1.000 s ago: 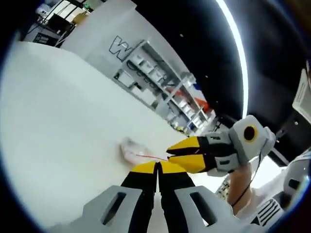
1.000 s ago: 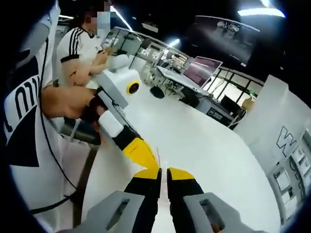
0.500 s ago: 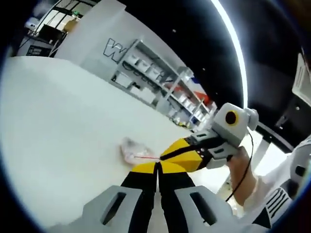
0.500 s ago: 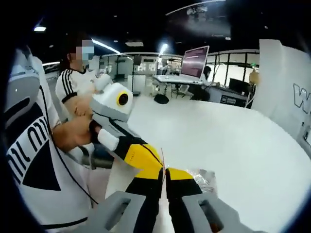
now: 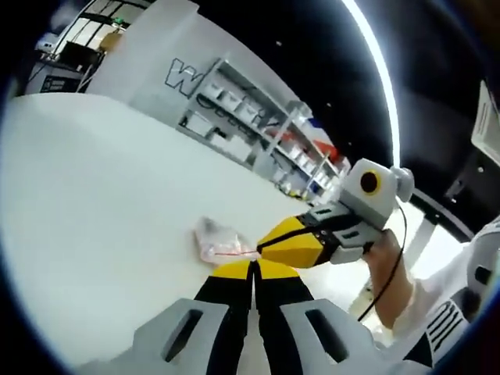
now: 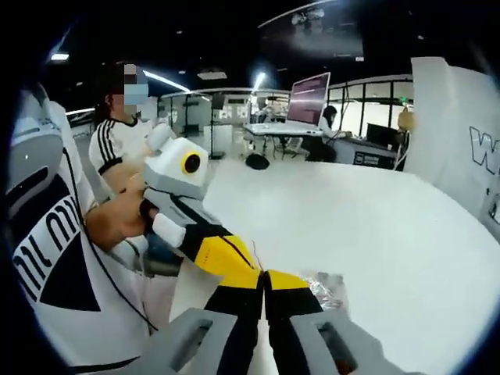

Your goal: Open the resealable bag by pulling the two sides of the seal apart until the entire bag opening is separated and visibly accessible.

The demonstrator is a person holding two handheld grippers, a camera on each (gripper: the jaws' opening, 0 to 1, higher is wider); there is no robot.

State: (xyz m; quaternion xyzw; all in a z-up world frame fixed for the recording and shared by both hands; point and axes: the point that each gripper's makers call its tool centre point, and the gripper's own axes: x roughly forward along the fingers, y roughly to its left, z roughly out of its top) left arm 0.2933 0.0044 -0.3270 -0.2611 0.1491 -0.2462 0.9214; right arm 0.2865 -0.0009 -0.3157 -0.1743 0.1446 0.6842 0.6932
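**Operator:** Where is the bag relative to the two grippers?

**Inspector:** The bag [image 5: 215, 241] lies crumpled on the white table [image 5: 94, 203], its body extending away from both sets of fingers. In the left gripper view, the red seal line runs from the bag toward the point where the left gripper [image 5: 254, 269] and the right gripper [image 5: 269, 244] meet. In the right gripper view, the bag [image 6: 324, 285] sits just beyond the right gripper [image 6: 266, 277], with the left gripper [image 6: 234, 262] coming in from the left.

**Operator:** State of the fingers?

**Inspector:** Both pairs are closed, tips together. They appear pinched on the bag's mouth edge, one on each side of the seal, but the film between the tips is too thin to confirm.

**Operator:** Which relation governs the next move?

**Inspector:** The seal's long axis. It appears to run roughly along the left gripper's line of sight, and the two grippers converge on the same end of it, touching or nearly so. Neither is meaningfully nearer. By judgement, separation requires drawing the grippers apart across the seal, not along it.

**Operator:** Risk?

**Inspector:** Probably slippage of the thin film, or the light bag lifting instead of parting.
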